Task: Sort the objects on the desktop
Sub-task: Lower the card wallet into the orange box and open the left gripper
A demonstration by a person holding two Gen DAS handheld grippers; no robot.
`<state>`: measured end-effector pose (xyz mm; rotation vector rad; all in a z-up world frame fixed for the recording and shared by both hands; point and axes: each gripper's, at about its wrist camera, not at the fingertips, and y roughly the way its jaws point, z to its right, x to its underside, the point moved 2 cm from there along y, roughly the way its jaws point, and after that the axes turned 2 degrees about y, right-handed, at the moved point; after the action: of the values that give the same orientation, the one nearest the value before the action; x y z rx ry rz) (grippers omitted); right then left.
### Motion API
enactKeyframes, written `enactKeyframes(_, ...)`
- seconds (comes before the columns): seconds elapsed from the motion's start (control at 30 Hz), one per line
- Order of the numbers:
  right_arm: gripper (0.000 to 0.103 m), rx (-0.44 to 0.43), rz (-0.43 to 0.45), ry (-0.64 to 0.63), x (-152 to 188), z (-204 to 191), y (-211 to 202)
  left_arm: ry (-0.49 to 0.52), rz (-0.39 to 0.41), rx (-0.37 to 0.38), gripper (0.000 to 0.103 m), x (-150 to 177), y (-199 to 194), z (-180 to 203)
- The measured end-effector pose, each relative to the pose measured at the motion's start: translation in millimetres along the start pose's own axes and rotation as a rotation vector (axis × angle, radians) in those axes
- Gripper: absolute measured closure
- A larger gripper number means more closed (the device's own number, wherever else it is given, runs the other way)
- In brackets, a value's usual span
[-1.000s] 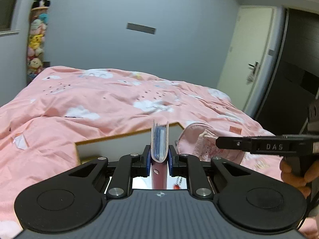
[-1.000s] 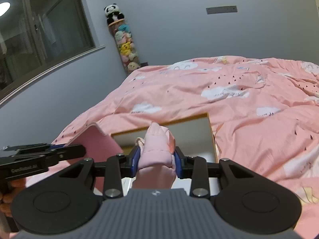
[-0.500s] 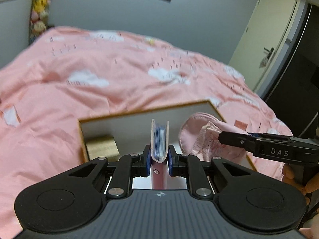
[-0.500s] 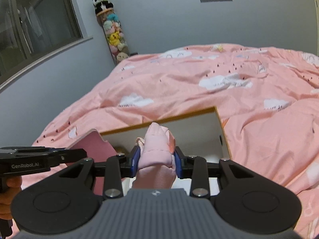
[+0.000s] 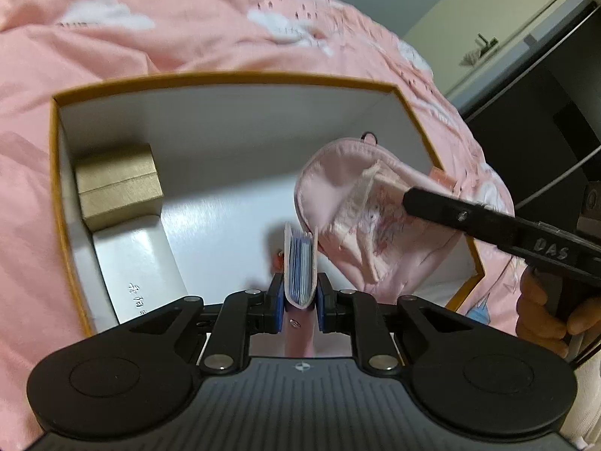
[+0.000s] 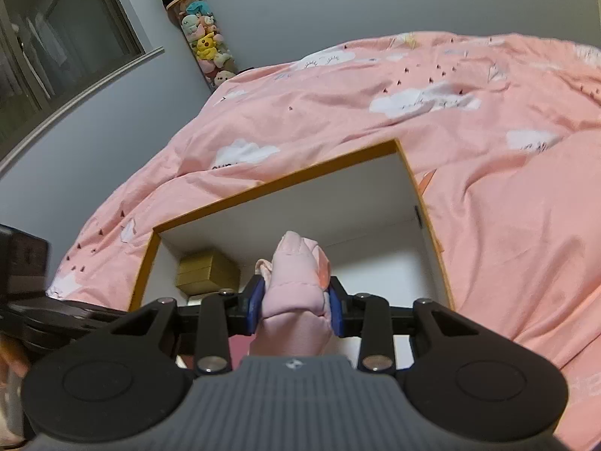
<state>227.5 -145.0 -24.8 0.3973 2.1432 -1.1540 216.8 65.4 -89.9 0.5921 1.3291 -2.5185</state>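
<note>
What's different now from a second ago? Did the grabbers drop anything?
Nothing dropped. Both grippers tipped down toward the open box, so its inside now shows, with the gold box in a corner. The left gripper still clamps the pink card holder, and the right gripper still clamps the pink pouch.

Pale grey-blue painted wall (image 6: pixel 338 0) behind a bed covered by a pink quilt with white cloud print (image 6: pixel 469 143). Dark glass window with grey frame (image 6: pixel 56 49) on the left. Tall clear column stuffed with plush toys (image 6: pixel 204 45), panda on top, in the corner. Cream door with dark handle (image 5: pixel 488 34), black wardrobe panel (image 5: pixel 544 120) beside it.
</note>
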Motion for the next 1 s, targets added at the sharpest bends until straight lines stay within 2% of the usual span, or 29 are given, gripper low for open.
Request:
enactKeyframes(0.2,0.065,-0.076,0.064,0.013,-5.3,-4.6,-8.2,-0.079,-0.045,0.024,0.083,-12.4,4.9,-22.6)
enactKeyframes(0.3,0.065,-0.043,0.036,0.003,-6.5,-5.6,-1.4,-0.132,-0.060,0.025,0.081,-17.3,9.4,-34.2)
enactKeyframes(0.37,0.065,-0.014,0.013,0.011,-4.7,-2.1,7.0,-0.140,-0.062,-0.005,0.079,-19.7,11.6,-35.6)
enactKeyframes(0.43,0.065,-0.001,-0.018,0.031,-2.4,3.5,13.9,-0.118,-0.062,-0.045,0.076,-21.7,14.6,-31.2)
enactKeyframes(0.53,0.065,0.015,-0.052,0.045,0.9,8.6,21.2,-0.058,-0.063,-0.141,0.069,-21.5,20.4,-22.1)
enactKeyframes(0.6,0.065,0.030,-0.062,0.042,2.5,10.3,24.0,-0.010,-0.068,-0.202,0.061,-21.3,24.0,-16.0)
enactKeyframes(0.67,0.065,0.038,-0.067,0.045,3.4,12.9,25.9,0.064,-0.066,-0.282,0.056,-19.1,26.6,-8.0)
enactKeyframes(0.77,0.065,0.044,-0.079,0.050,2.9,16.7,28.3,0.194,-0.060,-0.390,0.056,-16.5,33.3,3.9)
enactKeyframes(0.83,0.065,0.049,-0.082,0.048,3.1,18.1,29.6,0.256,-0.058,-0.402,0.056,-14.0,36.8,10.6)
enactKeyframes(1.0,0.065,0.043,-0.078,0.051,5.2,18.9,30.7,0.284,-0.030,-0.371,0.056,-15.1,47.0,14.6)
